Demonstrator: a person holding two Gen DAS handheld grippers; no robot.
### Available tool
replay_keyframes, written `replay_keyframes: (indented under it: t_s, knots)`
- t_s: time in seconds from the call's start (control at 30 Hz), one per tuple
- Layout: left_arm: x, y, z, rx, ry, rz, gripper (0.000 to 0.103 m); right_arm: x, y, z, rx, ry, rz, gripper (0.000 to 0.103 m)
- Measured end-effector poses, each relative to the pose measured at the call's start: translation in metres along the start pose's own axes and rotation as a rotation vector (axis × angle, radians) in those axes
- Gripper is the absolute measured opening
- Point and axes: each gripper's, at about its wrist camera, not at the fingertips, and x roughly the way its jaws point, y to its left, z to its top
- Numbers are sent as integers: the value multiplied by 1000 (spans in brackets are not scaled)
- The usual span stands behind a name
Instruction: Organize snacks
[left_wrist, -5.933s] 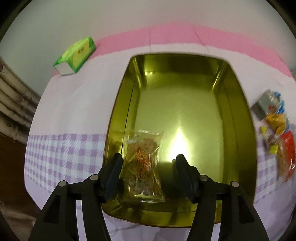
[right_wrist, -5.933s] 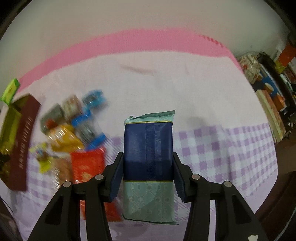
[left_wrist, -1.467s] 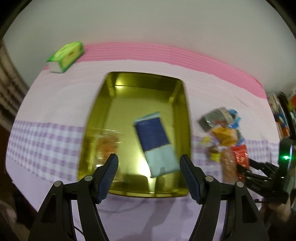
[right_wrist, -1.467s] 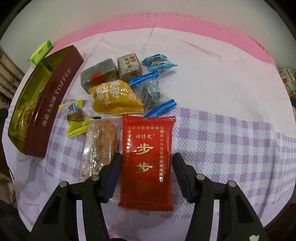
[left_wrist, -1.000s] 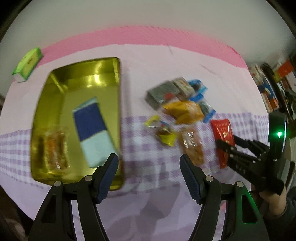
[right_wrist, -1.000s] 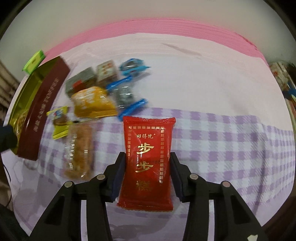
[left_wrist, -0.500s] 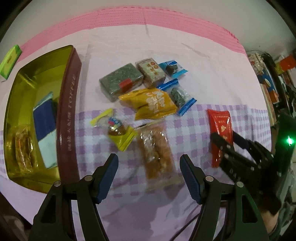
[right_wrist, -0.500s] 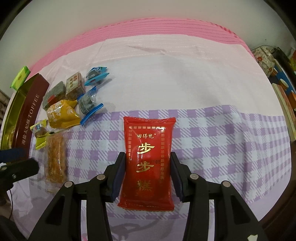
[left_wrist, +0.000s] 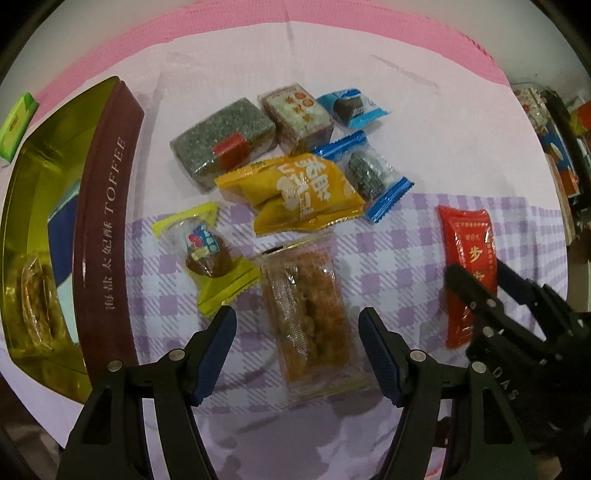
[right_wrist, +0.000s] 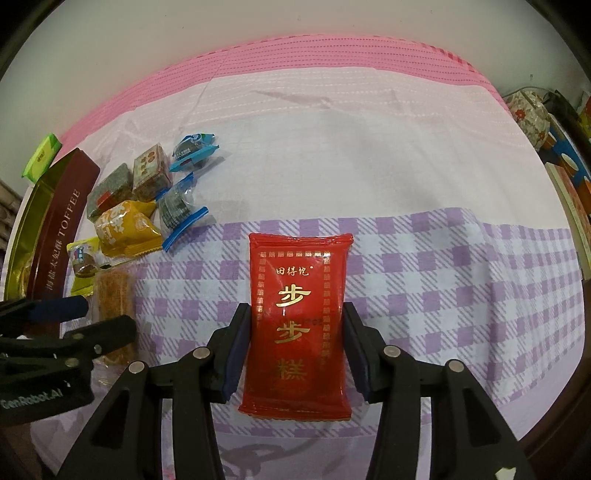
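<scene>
Gripping red packet (right_wrist: 297, 321), right tongs (right_wrist: 295, 350) hide its sides; left tongs (left_wrist: 297, 350) gape empty.

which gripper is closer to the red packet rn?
Right. The right gripper has its fingers on both sides of the red packet; the left gripper straddles the clear crispy-snack pack, off to the side.

A: Tin side wall (left_wrist: 107, 236) — reads "TOFFEE", Chinese characters below it.
B: Red packet (right_wrist: 297, 317)?
A: Gold "田得忆" on top, then big "步步糕".
B: Grippers?
A: Left gripper's (right_wrist: 81, 317) body says "GenRobot.AI"; right gripper (left_wrist: 476, 280) shows "DAS".
B: Yellow packet (left_wrist: 299, 192)?
A: White Chinese print — not legible.
</scene>
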Motion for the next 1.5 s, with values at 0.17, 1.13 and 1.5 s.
replay_keyframes:
  t_s: [0.17, 1.13, 1.5]
  knots:
    - [2, -1, -7, 45, -3, 7, 50, 0, 1, 0, 4, 0, 1, 47]
    - [-49, 12, -35, 130, -73, -63, 39, 3, 10, -3, -39, -11, -47, 48]
    - [-75, 61, -15, 47, -151, -14, 39, 3, 9, -3, -39, -12, -48, 49]
